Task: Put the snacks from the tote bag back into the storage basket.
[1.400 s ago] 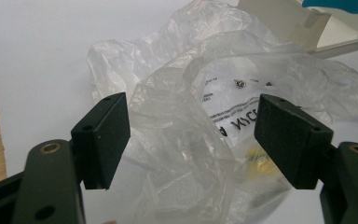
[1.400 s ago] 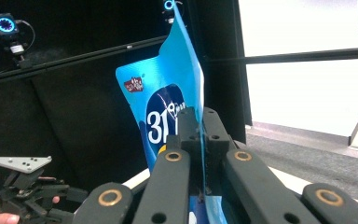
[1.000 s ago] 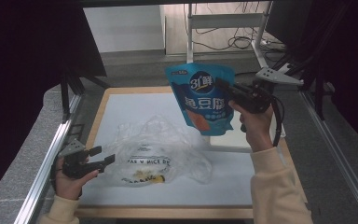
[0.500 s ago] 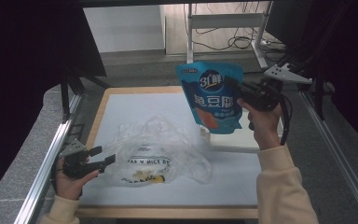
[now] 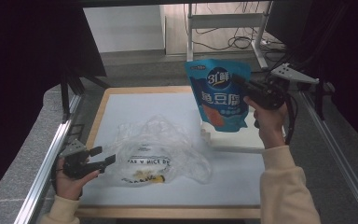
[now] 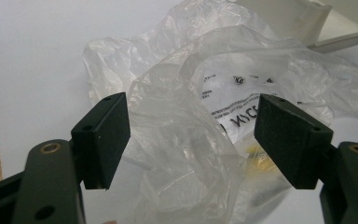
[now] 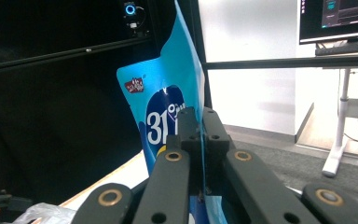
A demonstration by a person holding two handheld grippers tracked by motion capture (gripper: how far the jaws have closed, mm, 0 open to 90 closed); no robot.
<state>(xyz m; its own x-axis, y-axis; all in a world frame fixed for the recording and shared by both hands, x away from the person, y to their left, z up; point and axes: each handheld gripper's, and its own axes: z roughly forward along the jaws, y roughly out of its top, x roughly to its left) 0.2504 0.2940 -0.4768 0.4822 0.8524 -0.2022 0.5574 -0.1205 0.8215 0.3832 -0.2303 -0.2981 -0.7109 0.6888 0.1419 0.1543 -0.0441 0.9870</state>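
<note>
Left gripper (image 5: 103, 156) sits low at the near left corner of the white table (image 5: 135, 105), its jaws standing wide apart. They reach to the left edge of the clear plastic bag (image 5: 161, 151), and the left gripper view shows crumpled film (image 6: 186, 154) lying in the gap between the pads without being pinched; nothing is held.

The bag lies slack and crumpled on the near-middle of the table, mouth loosely gathered. Printed lettering shows through the film, and some small yellowish contents (image 5: 144, 176) rest at its near side; what they are cannot be made out.

Right gripper (image 5: 242, 85) is raised above the far right part of the table, jaws closed flat on the right edge of a blue stand-up snack pouch (image 5: 219, 95). The pouch hangs upright in the air, clear of the table, above a shallow white tray (image 5: 242, 140) that sits at the right edge. The tray appears bare where visible.

Judgement: the step in hand looks like carrying the pouch for packing into the bag. The next move likely calls for the left jaws to close on one layer of film and lift the mouth open, then the pouch to be brought across and lowered bottom-first into the opening. Slippery film is the risk
</note>
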